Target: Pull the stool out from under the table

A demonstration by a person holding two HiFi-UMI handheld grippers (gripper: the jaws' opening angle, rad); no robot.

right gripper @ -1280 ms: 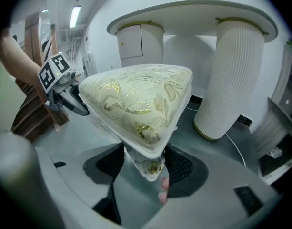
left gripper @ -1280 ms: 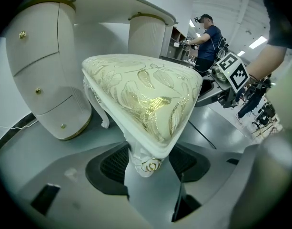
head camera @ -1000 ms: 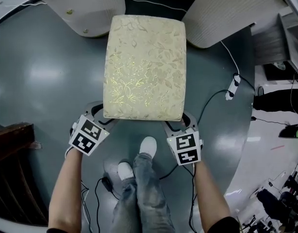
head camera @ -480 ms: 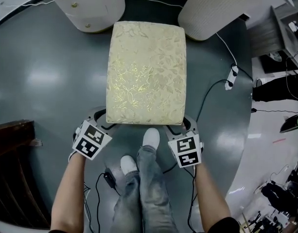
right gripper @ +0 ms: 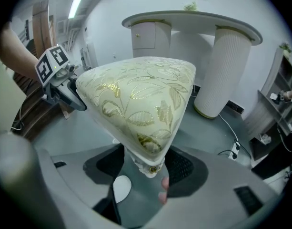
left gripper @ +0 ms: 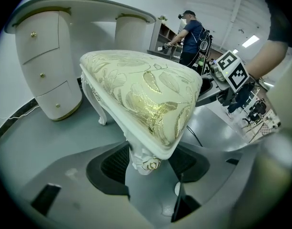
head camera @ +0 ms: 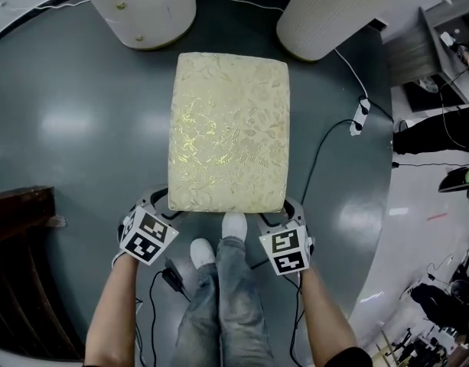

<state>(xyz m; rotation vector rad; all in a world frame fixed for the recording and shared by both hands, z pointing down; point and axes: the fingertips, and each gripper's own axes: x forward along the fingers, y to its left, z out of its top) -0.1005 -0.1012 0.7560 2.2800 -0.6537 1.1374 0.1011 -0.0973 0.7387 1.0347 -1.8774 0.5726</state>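
- The brocade stool (head camera: 229, 128) stands on the grey floor (head camera: 73, 121), just clear of the dressing table (head camera: 142, 10), its long axis pointing at it.
- The left gripper (head camera: 161, 202) and right gripper (head camera: 284, 209) each clamp a near-corner leg.

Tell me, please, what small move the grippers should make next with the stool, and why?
Probably one more short pull toward the person, stepping back first. The left gripper and right gripper each clamp a front leg of the stool; its far edge is barely clear of the table pedestals, and the shoes sit at its near edge.
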